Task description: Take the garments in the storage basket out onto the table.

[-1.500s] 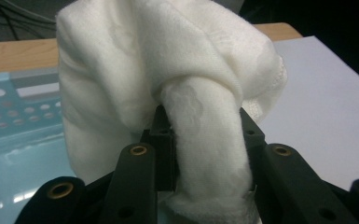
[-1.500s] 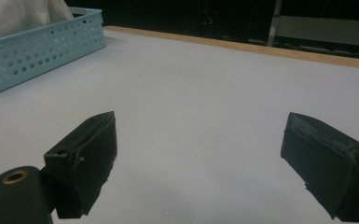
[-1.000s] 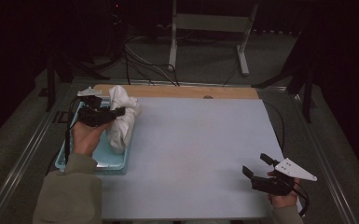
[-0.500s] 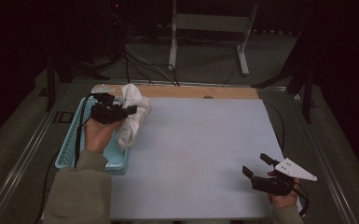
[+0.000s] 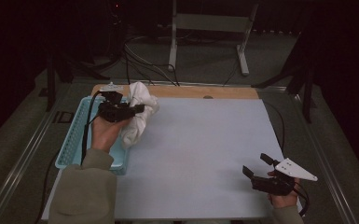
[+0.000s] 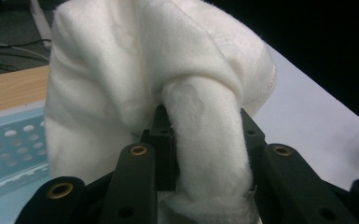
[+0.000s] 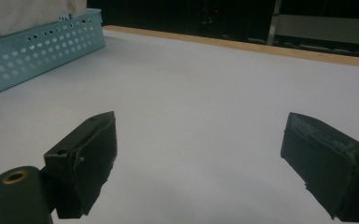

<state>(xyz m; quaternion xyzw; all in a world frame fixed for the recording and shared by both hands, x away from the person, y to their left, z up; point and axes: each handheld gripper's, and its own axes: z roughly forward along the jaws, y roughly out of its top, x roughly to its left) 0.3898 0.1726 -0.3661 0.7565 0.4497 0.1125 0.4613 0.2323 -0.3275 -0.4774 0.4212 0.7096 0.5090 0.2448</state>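
A white cloth (image 5: 140, 112) hangs from my left gripper (image 5: 137, 108) over the right rim of the light blue basket (image 5: 74, 135) at the table's left. In the left gripper view the cloth (image 6: 168, 84) bulges in front of the camera, and a fold of it is pinched between the black jaws of the left gripper (image 6: 205, 135). My right gripper (image 5: 256, 167) rests low near the table's front right corner, jaws wide apart. In the right gripper view the right gripper (image 7: 200, 140) has only bare white table between its pads.
The white tabletop (image 5: 205, 144) has a wooden strip (image 5: 200, 91) along its far edge. The perforated blue basket (image 7: 37, 42) shows at the far left of the right gripper view. Cables and a metal stand (image 5: 210, 28) lie on the dark floor beyond the table.
My left hand has carried the cloth to the right, from over the basket toward its right rim and the table. The right gripper has stayed where it was.
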